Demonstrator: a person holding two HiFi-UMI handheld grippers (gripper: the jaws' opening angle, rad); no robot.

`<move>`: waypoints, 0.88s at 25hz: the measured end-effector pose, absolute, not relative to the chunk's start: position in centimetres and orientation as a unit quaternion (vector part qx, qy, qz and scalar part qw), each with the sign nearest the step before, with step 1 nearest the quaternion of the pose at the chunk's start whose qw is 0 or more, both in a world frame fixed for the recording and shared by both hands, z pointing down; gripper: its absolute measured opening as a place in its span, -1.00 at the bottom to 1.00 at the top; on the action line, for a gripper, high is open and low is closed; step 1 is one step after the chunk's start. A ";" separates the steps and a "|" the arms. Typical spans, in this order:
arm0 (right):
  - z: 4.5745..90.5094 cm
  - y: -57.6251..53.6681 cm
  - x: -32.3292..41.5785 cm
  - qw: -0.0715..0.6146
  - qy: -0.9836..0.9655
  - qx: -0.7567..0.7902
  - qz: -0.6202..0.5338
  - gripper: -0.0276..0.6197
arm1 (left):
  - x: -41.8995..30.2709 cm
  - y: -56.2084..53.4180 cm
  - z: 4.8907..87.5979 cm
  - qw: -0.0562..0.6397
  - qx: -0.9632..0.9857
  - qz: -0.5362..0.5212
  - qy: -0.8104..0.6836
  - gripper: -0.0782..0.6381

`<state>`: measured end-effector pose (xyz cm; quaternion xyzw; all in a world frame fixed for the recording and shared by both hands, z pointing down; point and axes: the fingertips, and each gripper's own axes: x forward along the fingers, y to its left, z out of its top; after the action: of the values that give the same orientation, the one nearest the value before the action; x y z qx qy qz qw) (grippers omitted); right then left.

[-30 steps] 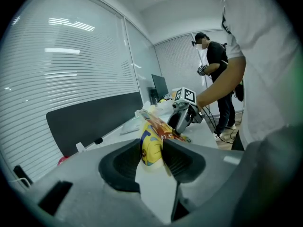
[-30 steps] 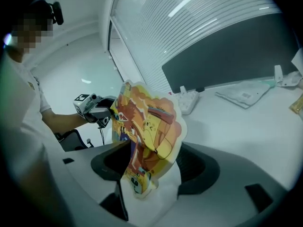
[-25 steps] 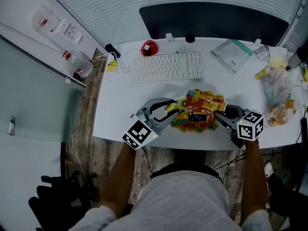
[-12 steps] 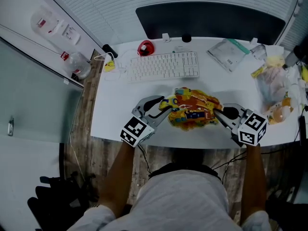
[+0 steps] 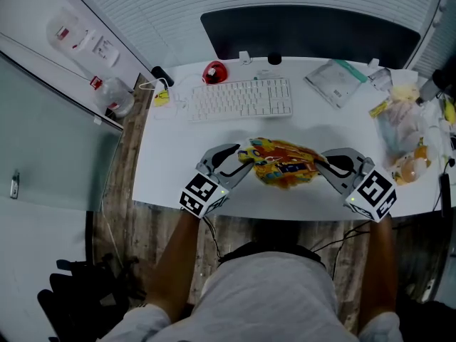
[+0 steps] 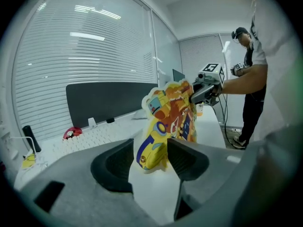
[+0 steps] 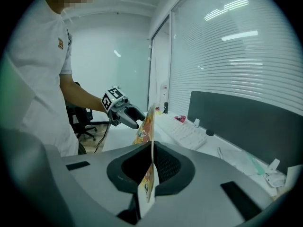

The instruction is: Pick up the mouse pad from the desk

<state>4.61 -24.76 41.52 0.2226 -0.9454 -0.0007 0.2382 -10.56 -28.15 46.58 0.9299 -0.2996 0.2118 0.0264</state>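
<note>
White surface [image 5: 171, 169] under the window blinds, keyboard [image 5: 241, 98] at the back, and the colourful mouse pad [image 5: 285, 164] is up off it, slung between the two tools near the front edge. Right gripper [image 5: 322, 165] has its fingers clenched flat on the pad's right edge, a thin pinch. Left gripper [image 5: 241, 161] is opening its fingers, the pad's left end sitting loose between them, not pressed. Danger now, I'd say: once that side goes free, the floppy pad hangs from one narrow bite, and a sag or twist could peel it out and drop it back down.
</note>
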 end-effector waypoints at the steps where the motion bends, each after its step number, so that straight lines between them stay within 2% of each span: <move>1: 41.3 -24.7 4.7 0.239 -0.945 0.222 -0.004 -0.86 | -10.4 -28.0 46.6 0.031 0.932 0.208 -0.296 -0.14; 4: 40.5 -24.5 4.6 0.239 -0.946 0.218 -0.015 -0.86 | -10.1 -27.6 46.5 0.058 0.937 0.188 -0.287 0.07; 9: 38.2 -23.8 4.5 0.228 -0.950 0.211 -0.036 -0.86 | -10.9 -27.8 47.0 0.105 0.933 0.160 -0.305 0.21; 22: 32.5 -23.1 5.5 0.123 -0.974 0.191 -0.030 -0.86 | -8.2 -27.2 42.4 0.125 0.963 0.038 -0.235 0.24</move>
<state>5.54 -23.10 32.51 0.1906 -0.9735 -0.0304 0.1226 -8.18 -27.18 42.43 0.9632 -0.2351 0.0379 0.1250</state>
